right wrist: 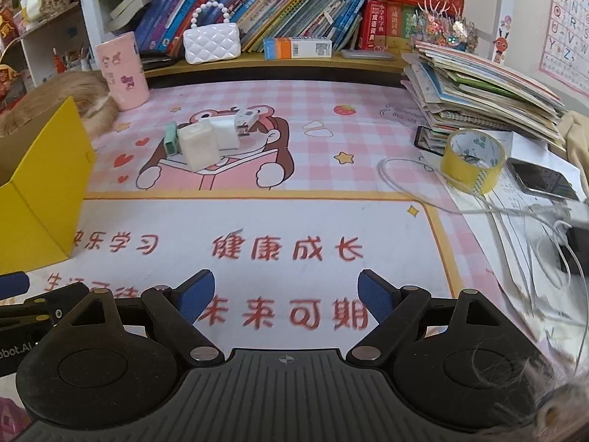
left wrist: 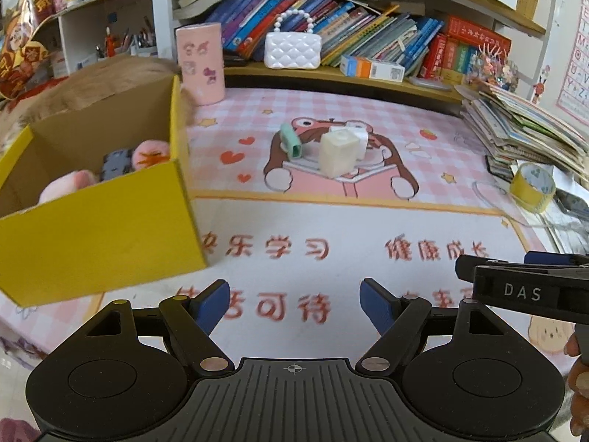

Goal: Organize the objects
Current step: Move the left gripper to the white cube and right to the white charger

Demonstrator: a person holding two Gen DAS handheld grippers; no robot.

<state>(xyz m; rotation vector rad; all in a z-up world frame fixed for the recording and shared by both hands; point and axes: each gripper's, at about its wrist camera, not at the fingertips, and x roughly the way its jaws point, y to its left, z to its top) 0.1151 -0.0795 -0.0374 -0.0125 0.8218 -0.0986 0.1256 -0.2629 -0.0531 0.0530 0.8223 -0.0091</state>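
Note:
A cluster of small items sits mid-mat: a cream block (left wrist: 338,154) (right wrist: 196,146), a white cube (left wrist: 359,140) (right wrist: 225,132), a mint green clip (left wrist: 291,141) (right wrist: 171,139) and a small white stapler (right wrist: 246,118). A yellow cardboard box (left wrist: 103,217) (right wrist: 44,184) stands at the left, holding pink plush toys (left wrist: 151,153) and a grey toy (left wrist: 117,164). My left gripper (left wrist: 294,304) is open and empty over the mat's near part. My right gripper (right wrist: 287,294) is open and empty, also near the front, and shows in the left wrist view (left wrist: 522,287).
A pink cup (left wrist: 201,62) (right wrist: 123,72) stands at the back left. A white pearl-handled purse (left wrist: 292,48) (right wrist: 211,43) and books fill the shelf. At the right lie a stack of booklets (right wrist: 478,88), a yellow tape roll (right wrist: 473,160), a phone (right wrist: 541,182) and white cables (right wrist: 497,210).

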